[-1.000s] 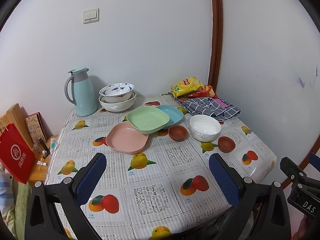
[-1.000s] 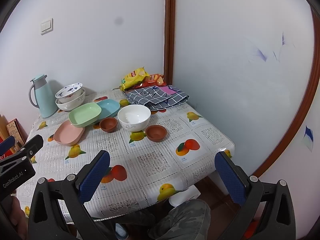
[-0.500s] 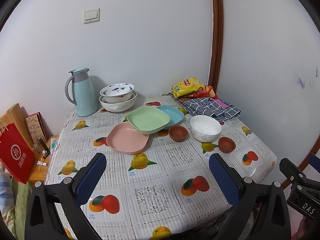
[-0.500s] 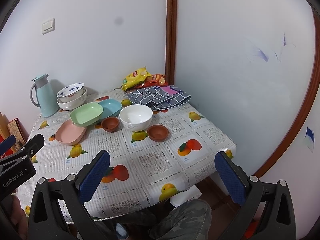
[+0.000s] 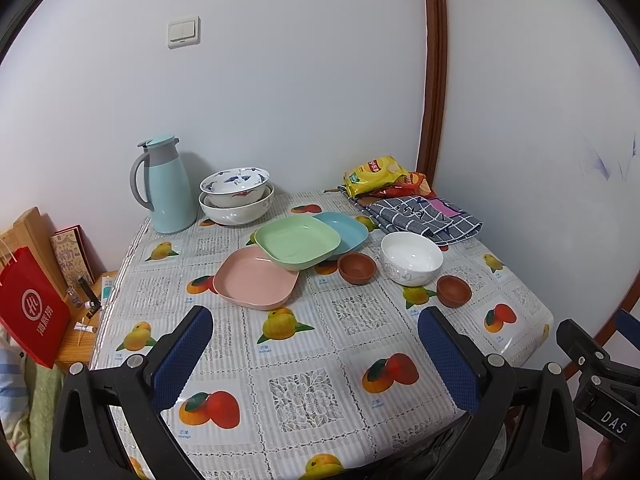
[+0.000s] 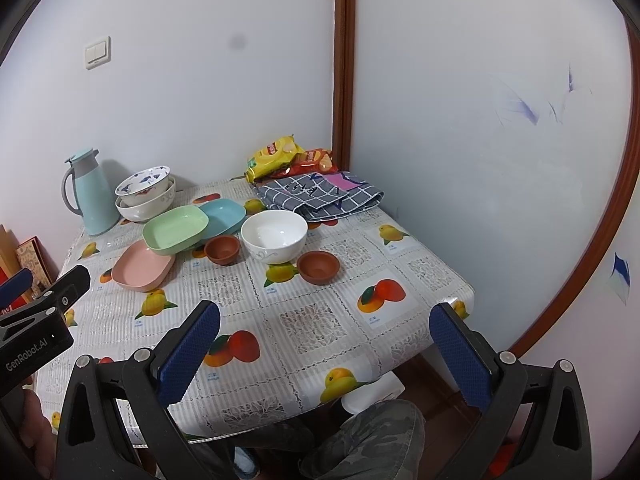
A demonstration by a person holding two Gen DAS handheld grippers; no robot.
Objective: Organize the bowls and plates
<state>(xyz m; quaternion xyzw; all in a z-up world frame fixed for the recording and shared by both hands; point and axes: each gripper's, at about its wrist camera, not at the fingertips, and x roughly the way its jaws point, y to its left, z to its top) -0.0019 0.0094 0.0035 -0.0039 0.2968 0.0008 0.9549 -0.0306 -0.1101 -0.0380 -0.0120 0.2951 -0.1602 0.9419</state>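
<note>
Left wrist view: left gripper (image 5: 316,356) hangs spread wide and empty over the near tablecloth (image 5: 308,396), well short of the dishes. Right gripper (image 6: 326,354) likewise gapes, holding nothing. Overlapping square plates, pink (image 5: 256,278), green (image 5: 297,241), blue (image 5: 346,229), lie mid-table. Beyond, a patterned bowl (image 5: 235,186) nests inside a white bowl (image 5: 237,210).
</note>
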